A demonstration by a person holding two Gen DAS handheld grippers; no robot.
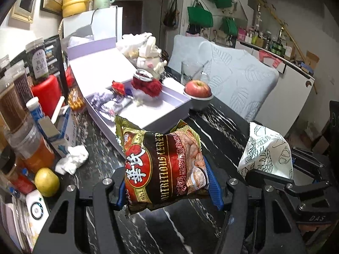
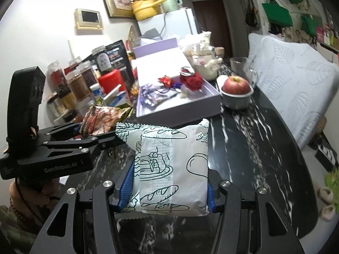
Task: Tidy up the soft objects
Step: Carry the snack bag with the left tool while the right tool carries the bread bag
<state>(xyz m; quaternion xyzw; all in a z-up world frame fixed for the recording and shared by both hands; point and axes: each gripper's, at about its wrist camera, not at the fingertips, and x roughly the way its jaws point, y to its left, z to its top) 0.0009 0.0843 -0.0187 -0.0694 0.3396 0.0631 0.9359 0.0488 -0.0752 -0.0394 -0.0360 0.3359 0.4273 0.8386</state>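
In the left wrist view, a red and gold cereal packet (image 1: 165, 167) is pinched between the blue-padded fingers (image 1: 214, 187) of the left gripper (image 1: 167, 187) and is held clear above the dark marbled tabletop (image 1: 222, 122). Beyond it an open lilac box (image 1: 167, 116) is seen on the tabletop, with a red knitted purse (image 1: 147, 83) and small wrapped sweets (image 1: 103, 102) inside. Just beside the box an apple (image 1: 197, 89) is set in a white bowl (image 1: 199, 103). At the right edge a white printed packet (image 1: 267, 154) is seen held in the right gripper (image 1: 296, 182).

In the right wrist view, the white printed packet (image 2: 169, 169) is clamped between the fingers (image 2: 126, 183) of the right gripper (image 2: 167, 186), above the tabletop (image 2: 254, 137). To the left the left gripper (image 2: 97, 136) is seen with the cereal packet (image 2: 101, 118) in its grip. The lilac box (image 2: 180, 110) lies ahead, well apart from both packets.
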